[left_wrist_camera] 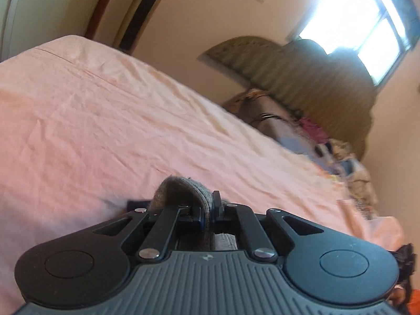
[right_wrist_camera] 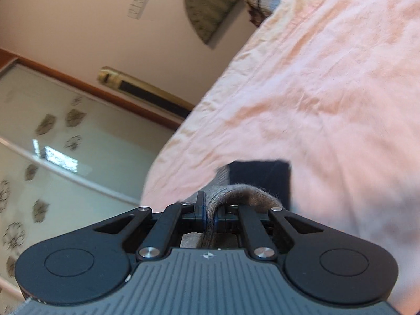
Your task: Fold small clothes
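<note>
Ahead of the left claw (left_wrist_camera: 208, 210) the pink bed sheet (left_wrist_camera: 105, 120) lies wrinkled but bare, open room all the way to the bed's far edge. To its right, a blurred heap of clothes and bags (left_wrist_camera: 309, 136), as far as one can tell, crowds that side below the headboard (left_wrist_camera: 302, 78). Before the right claw (right_wrist_camera: 210, 216), a dark cloth patch (right_wrist_camera: 260, 176) lies just ahead; beyond it the sheet is bare.

Wrinkled pink bedsheet (left_wrist_camera: 110, 110); green headboard (left_wrist_camera: 309, 78); bright window (left_wrist_camera: 351, 18); wall switch (right_wrist_camera: 137, 6).
</note>
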